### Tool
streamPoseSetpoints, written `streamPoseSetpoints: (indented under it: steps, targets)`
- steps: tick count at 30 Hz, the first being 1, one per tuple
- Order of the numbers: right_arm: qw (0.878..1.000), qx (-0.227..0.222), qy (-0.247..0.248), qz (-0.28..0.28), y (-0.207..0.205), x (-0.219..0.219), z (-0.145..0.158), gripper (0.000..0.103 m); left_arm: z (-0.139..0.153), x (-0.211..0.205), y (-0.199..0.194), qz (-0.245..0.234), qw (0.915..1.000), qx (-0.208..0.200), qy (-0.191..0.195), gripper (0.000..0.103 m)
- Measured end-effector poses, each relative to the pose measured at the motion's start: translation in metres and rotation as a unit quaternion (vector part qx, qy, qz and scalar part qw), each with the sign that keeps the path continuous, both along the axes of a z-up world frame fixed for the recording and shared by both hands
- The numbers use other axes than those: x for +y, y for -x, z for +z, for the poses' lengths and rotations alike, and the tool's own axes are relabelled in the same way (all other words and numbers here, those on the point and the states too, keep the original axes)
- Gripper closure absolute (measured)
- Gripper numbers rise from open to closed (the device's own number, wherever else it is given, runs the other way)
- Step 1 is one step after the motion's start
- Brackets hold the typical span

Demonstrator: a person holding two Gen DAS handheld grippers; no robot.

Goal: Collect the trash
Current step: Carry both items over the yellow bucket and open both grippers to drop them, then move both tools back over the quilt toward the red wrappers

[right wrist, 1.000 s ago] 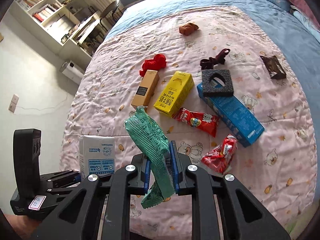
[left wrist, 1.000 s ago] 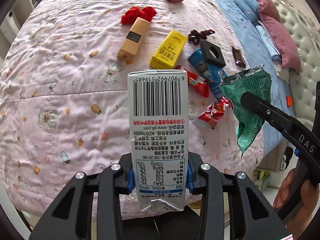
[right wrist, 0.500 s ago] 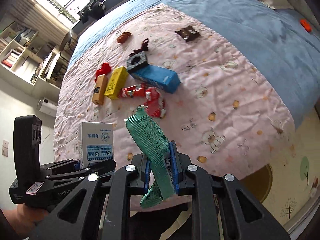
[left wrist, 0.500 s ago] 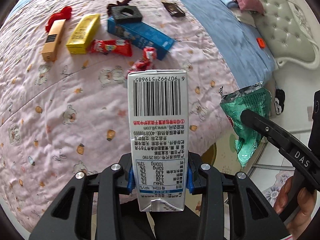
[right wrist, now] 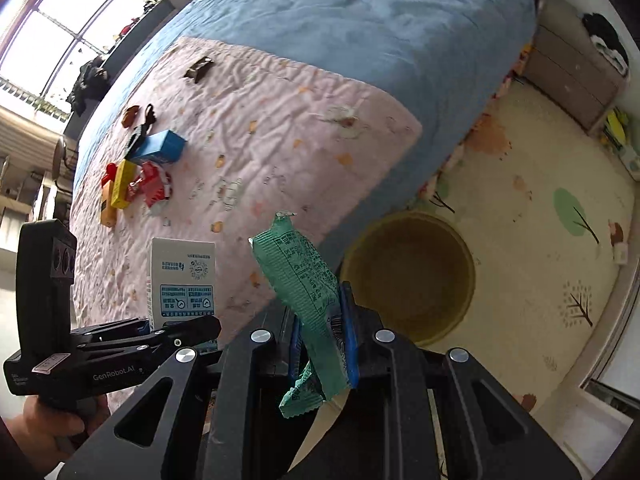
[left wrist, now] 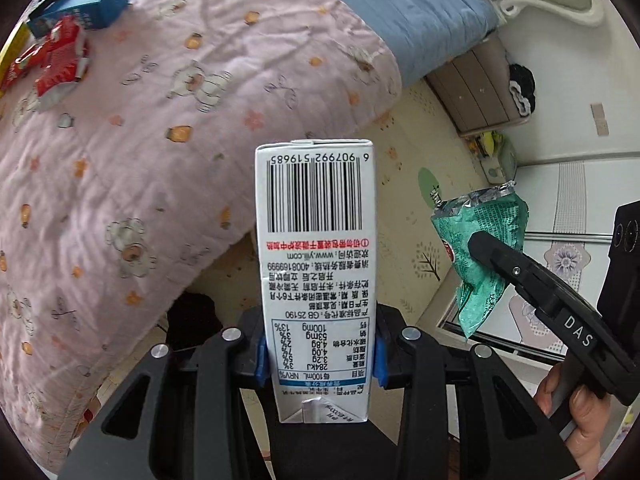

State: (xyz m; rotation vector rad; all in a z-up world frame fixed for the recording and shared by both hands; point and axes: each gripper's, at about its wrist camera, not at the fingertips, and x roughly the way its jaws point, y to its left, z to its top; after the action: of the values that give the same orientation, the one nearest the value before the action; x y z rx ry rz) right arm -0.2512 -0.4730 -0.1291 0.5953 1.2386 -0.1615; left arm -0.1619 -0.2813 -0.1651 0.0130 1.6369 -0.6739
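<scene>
- The bed carries a pink quilt printed with little bears, laid over a blue cover; beyond its corner lies a cream floor mat with tree pictures.
- On that mat, just off the corner of the bed, stands a round yellow-brown bin, open at the top.
- A brown bedside cabinet stands past the bed's far edge, with something black on top, and a big window lights the far side of the room.
- More trash lies grouped well back from the corner, towards the quilt's far edge: a blue box, a yellow box and crumpled red wrappers; smaller dark bits beyond them are too small to name.
- The red wrappers and blue box are cut off at the rim of the left wrist view.
- The left claw points steeply down past the bed's edge, its blue pads pressed on the sides of a white milk carton that stands upright between them, barcode uppermost.
- The right claw is squeezed fully closed on a crumpled green snack wrapper, held above the mat just beside the bin.
- A hand grips the left claw's handle; fingers show on the right one.
</scene>
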Motion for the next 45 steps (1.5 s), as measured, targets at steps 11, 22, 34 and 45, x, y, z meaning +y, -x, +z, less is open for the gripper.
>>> streamPoseSetpoints:
  steps: [11, 22, 34, 45]
  targets:
    - [1.000, 0.028, -0.004, -0.008, 0.019, -0.055, -0.061, 0.085, -0.061, -0.089, 0.017, -0.050, 0.9984, 0.015, -0.022, 0.065]
    - [0.999, 0.043, -0.001, 0.005, 0.007, -0.089, -0.093, 0.065, -0.091, -0.109, 0.007, -0.030, 0.9990, 0.014, -0.031, 0.027]
    - [0.999, 0.035, -0.010, 0.010, 0.005, -0.092, -0.073, 0.065, -0.081, -0.094, 0.012, -0.003, 0.9992, 0.018, -0.034, 0.027]
    - [0.997, -0.017, -0.016, 0.074, -0.047, -0.025, -0.009, 0.065, -0.010, -0.023, -0.018, 0.050, 0.9981, -0.033, -0.016, 0.027]
